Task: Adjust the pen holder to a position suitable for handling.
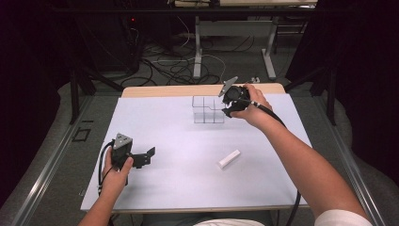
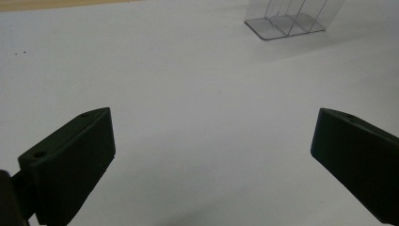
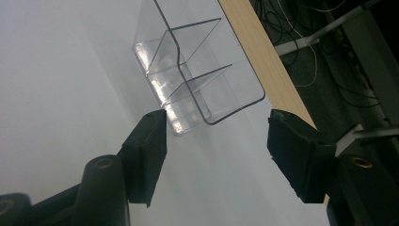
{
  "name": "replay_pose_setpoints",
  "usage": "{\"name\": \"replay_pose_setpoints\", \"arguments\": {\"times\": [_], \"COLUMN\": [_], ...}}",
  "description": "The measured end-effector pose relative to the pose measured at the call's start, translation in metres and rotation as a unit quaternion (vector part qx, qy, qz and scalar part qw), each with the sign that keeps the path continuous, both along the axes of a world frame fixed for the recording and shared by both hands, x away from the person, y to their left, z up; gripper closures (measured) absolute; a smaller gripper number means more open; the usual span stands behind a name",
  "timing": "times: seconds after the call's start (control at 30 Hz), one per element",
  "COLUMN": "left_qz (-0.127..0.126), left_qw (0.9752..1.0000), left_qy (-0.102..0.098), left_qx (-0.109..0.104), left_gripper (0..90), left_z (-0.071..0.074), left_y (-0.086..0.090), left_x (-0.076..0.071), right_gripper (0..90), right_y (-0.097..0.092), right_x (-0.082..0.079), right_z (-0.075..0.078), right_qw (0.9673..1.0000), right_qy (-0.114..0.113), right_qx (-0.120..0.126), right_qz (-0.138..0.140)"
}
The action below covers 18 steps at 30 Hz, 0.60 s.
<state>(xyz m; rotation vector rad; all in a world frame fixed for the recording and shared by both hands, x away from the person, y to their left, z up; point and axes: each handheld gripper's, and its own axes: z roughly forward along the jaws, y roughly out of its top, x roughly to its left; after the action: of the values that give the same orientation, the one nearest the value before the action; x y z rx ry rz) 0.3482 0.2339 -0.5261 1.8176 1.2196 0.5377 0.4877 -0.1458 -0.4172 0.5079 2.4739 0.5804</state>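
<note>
High view looks down on a white surface [image 1: 188, 155] with a wooden far edge. A clear plastic organizer [image 1: 207, 109], split into compartments by thin transparent walls, stands upright near the 12 o'clock edge of the surface. The right gripper [image 1: 229, 109] is just beside the organizer, at about its 3 o'clock, held in the person's right hand [image 1: 251, 108], with a grey three-cornered plate on top and a black cable trailing back along the forearm.

Right gripper view shows the organizer [image 3: 197, 75] just ahead of the jaws, empty, its rounded near corner lying toward the gap between them. The jaws stand partly open, one at 9 o'clock and one at 3 o'clock of that corner, and neither pad presses on the plastic; nothing is held.

A small white oblong block [image 1: 228, 159] lies flat on the surface, well apart from the organizer, at about its 5 o'clock.

The left gripper [image 1: 147, 157] rests low near the 8 o'clock part of the surface, in the left hand [image 1: 115, 172]. Left gripper view shows its jaws wide apart over bare white surface, with nothing between them, and the organizer [image 2: 287, 21] far off at about 1 o'clock.
</note>
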Motion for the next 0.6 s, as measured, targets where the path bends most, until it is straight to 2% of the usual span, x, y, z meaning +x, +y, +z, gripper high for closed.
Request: {"name": "replay_pose_setpoints", "arguments": {"times": [0.07, 0.2, 0.27, 0.43, 0.5, 0.6], "left_qz": [0.000, 0.000, 0.000, 0.000, 0.000, 0.000], "left_qw": [1.0000, 1.0000, 1.0000, 1.0000, 1.0000, 1.0000], "left_qy": [0.000, 0.002, 0.003, 0.004, 0.005, 0.005], "left_qx": [0.000, -0.002, -0.002, -0.003, -0.004, -0.002], "left_gripper": [0.2, 0.2, 0.2, 0.2, 0.2, 0.2], "left_z": [0.000, 0.000, 0.000, -0.001, -0.001, -0.002], "left_y": [0.000, 0.000, 0.000, 0.001, 0.001, 0.001], "left_x": [0.000, 0.000, 0.000, 0.001, 0.001, 0.001], "right_gripper": [38.6, 44.1, 44.2, 48.3, 48.4, 48.6], "right_y": [0.003, 0.005, 0.008, 0.014, 0.016, 0.018], "right_x": [0.001, 0.007, 0.010, 0.015, 0.019, 0.022], "right_z": [-0.001, -0.006, -0.010, -0.018, -0.020, -0.024], "right_qw": [0.9999, 0.9997, 0.9992, 0.9986, 0.9976, 0.9969], "right_qy": [0.005, 0.012, 0.009, 0.021, 0.021, 0.025], "right_qx": [-0.008, -0.007, -0.019, -0.024, -0.026, -0.027], "right_qz": [-0.007, 0.020, 0.033, 0.043, 0.061, 0.069]}}
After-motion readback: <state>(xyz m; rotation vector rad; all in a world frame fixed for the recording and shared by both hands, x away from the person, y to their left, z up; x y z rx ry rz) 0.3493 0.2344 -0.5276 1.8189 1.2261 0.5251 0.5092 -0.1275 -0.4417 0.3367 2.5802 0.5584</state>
